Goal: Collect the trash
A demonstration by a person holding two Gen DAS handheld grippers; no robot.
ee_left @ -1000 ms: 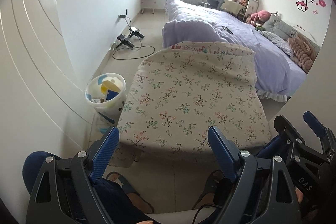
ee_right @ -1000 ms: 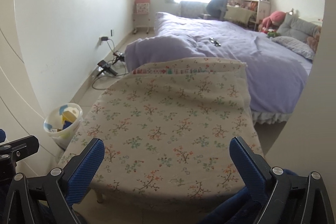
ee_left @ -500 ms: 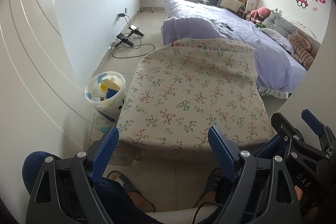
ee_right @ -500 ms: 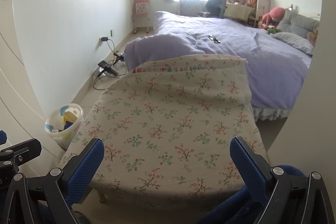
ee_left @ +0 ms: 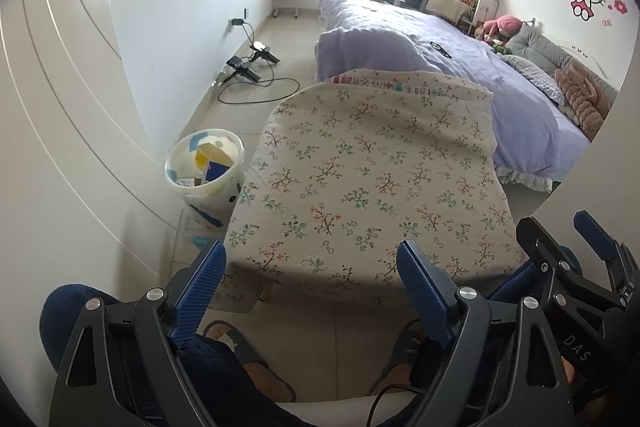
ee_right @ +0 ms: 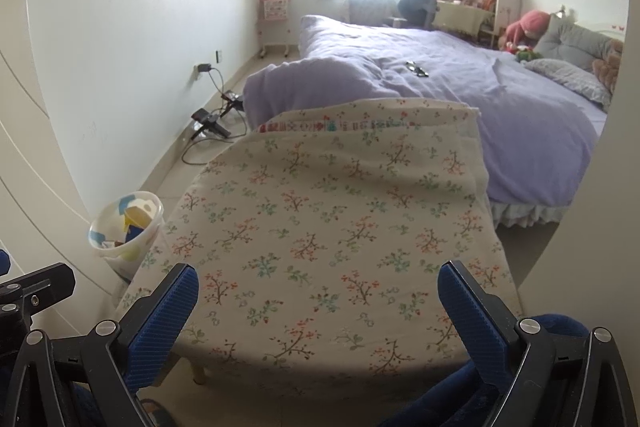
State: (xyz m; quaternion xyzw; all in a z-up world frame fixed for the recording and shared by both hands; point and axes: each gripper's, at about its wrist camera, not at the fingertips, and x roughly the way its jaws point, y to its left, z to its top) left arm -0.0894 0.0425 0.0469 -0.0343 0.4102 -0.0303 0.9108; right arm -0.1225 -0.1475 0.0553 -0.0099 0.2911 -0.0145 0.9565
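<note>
Step in hand: While both grippers hang wide and empty over a bare floral cloth, the job looks to be at a pause between pickups, or near its end; no loose trash shows anywhere on the cloth.

Left gripper (ee_left: 310, 281): low centre of the left wrist view, blue pads spread wide, nothing between them. It hangs above the near edge of the table, with the person's sandalled feet on the floor below.

Right gripper (ee_right: 316, 301): low centre of the right wrist view, pads likewise far apart and empty, pointing along the table towards the bed. Its body also shows at lower right of the left wrist view.

Table (ee_left: 376, 187): centre of both views, draped in a cream cloth with small flower sprigs. Nothing lies on the part that shows.

Trash bin (ee_left: 205, 169): white, on the floor at left of centre in the left wrist view, just beside the table's left edge and close to the white wall. It already holds scraps: yellow, blue and pale pieces, kinds too small to tell.

Possible leftover: a small blue-green scrap (ee_left: 199, 239) on the floor just below the bin in the left wrist view; whether it is trash I cannot tell.

Bed (ee_right: 500, 95): beyond the table's far end, lilac cover, with a small dark thing (ee_right: 417, 69) on it, too small to name.

Next move calls for: a look round for remaining litter. If the floor scrap is trash, the left gripper is the nearer one and would need to drop well down beside the bin, then narrow on something thin and flat against tile, which I judge an awkward pinch.
</note>
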